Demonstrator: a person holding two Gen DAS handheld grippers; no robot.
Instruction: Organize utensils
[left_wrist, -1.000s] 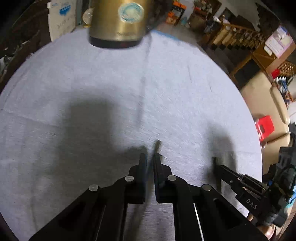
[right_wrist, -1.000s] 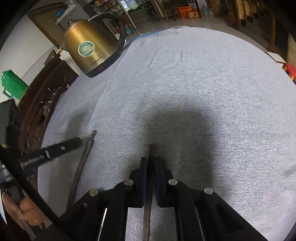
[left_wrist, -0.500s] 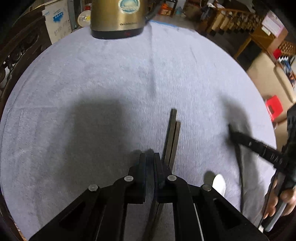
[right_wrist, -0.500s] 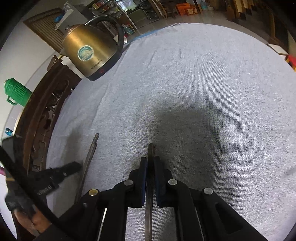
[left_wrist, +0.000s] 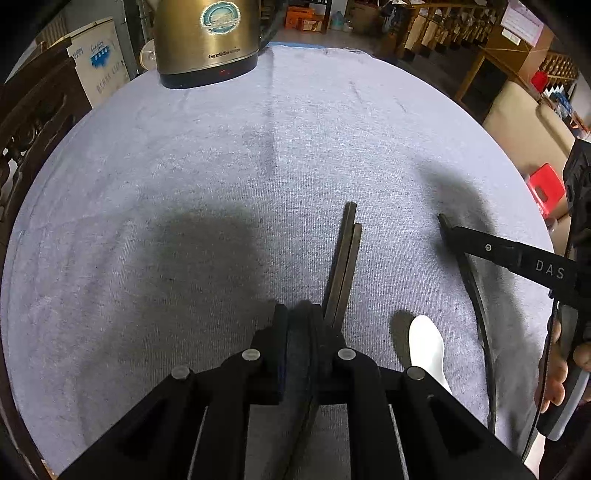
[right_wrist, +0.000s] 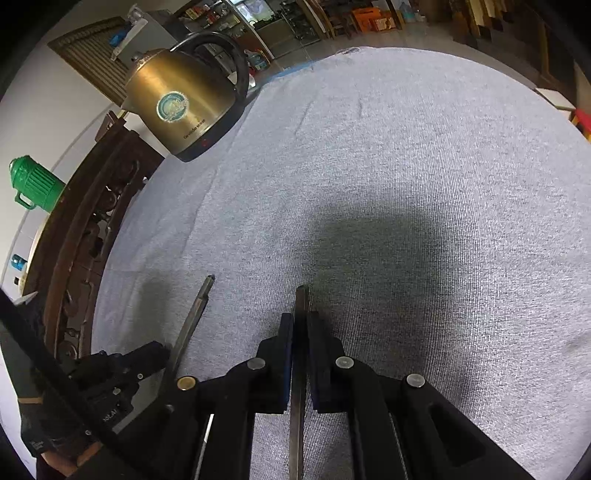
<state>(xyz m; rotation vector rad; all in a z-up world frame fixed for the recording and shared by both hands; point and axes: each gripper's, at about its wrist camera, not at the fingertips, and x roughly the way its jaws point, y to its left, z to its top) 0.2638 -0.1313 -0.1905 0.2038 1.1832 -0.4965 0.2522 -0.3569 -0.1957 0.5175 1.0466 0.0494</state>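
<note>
Broadly, a round table under a grey knitted cloth fills both views. A brass-coloured electric kettle stands at its far edge, well ahead of both grippers.

The left gripper points steeply down at the cloth. Its jaws are opening and show a narrow gap. Only shadowed cloth shows between the tips, and nothing visibly presses on the pads. The right gripper is clamped on a single chopstick, whose blunt end sticks out just past the fingertips. I cannot tell whether that end touches the cloth.

The pair of chopsticks lies on the cloth just beside the left gripper's right-hand finger. Its near end slips out of sight behind that finger. Its long axis runs away from the gripper, nearly in line with the fingers and leaning slightly right. The two sticks touch side by side, with one end slightly ahead of the other. They are dark, slim and square-ended.

The left gripper is much the nearer to the pair. The right gripper sits well off to the pair's right, its stick lying roughly parallel. Adding that stick would probably mean a sideways carry towards the left gripper, keeping the stick at the same angle.

A white spoon lies between the pair and the held stick, partly hidden.
</note>
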